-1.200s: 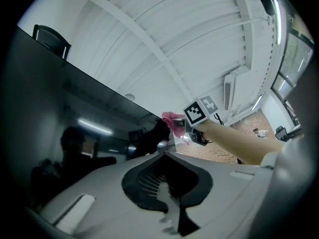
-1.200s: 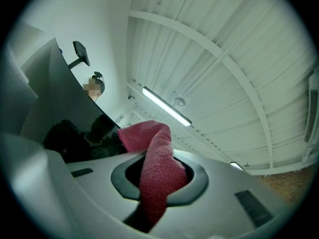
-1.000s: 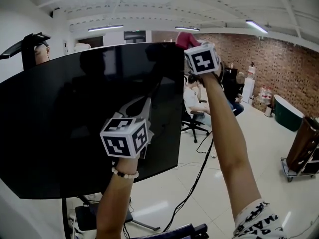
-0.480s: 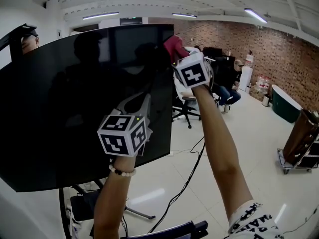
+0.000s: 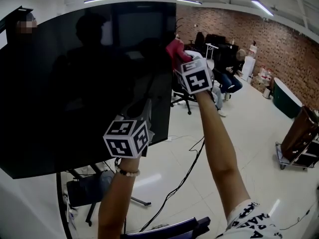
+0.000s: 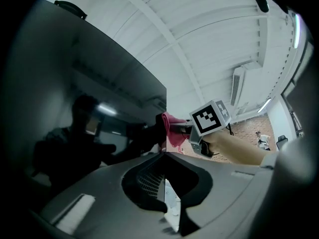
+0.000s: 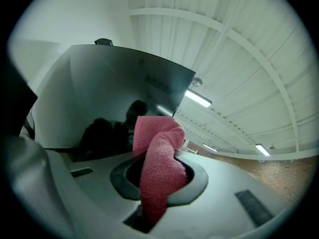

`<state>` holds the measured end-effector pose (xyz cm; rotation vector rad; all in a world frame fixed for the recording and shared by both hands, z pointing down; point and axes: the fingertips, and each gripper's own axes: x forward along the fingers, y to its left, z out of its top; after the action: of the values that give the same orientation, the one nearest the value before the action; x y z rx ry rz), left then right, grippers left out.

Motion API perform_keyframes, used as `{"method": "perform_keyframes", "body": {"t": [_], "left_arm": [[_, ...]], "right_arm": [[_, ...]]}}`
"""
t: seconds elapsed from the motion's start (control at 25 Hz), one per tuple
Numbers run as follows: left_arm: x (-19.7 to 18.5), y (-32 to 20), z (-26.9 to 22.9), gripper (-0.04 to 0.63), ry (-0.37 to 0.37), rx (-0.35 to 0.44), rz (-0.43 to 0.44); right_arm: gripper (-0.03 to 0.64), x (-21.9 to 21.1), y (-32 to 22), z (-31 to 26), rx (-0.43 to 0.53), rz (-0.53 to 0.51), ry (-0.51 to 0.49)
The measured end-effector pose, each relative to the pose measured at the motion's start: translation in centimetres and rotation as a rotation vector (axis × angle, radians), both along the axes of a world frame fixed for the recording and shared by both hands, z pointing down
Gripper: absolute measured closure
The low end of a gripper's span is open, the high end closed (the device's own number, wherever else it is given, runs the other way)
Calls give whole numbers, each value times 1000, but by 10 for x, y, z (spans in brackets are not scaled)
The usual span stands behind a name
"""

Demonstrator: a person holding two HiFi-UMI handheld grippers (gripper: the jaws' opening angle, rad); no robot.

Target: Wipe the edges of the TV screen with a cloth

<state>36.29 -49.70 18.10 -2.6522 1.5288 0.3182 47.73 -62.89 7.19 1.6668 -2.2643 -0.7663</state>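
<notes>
The right gripper (image 5: 183, 62) had its jaws clamped on a pink cloth (image 7: 157, 168), which was pressed against the edge of the black TV (image 5: 75, 83) at about 3 o'clock on the screen. The left gripper (image 5: 143, 108) was held in front of the screen toward 5 o'clock. Its jaws were closed with nothing between them, and its tips were close to the glass. Whether they touched it could not be told.

light: bright, ceiling tubes (image 5: 262, 7)
glare: tubes mirrored in dark TV (image 5: 75, 83)
edges: fisheye bend, black vignette in gripper views
focus: nearest foreground soft
</notes>
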Motion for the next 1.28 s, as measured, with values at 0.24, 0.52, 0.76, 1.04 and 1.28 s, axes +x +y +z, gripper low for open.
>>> {"method": "perform_keyframes", "body": {"t": [0.24, 0.52, 0.76, 1.04, 1.28], "left_arm": [[2, -7, 58, 592, 35, -78, -34], [9, -14, 129, 592, 63, -169, -35], [11, -18, 190, 592, 85, -258, -31], [10, -17, 251, 592, 112, -347, -45], [1, -9, 298, 592, 138, -416, -68]], "right_arm": [[555, -8, 2, 73, -71, -48, 3], [555, -2, -6, 166, -158, -75, -17], [555, -5, -9, 254, -279, -91, -56], [556, -4, -9, 353, -418, -102, -65], [557, -7, -9, 433, -541, -94, -46]]}}
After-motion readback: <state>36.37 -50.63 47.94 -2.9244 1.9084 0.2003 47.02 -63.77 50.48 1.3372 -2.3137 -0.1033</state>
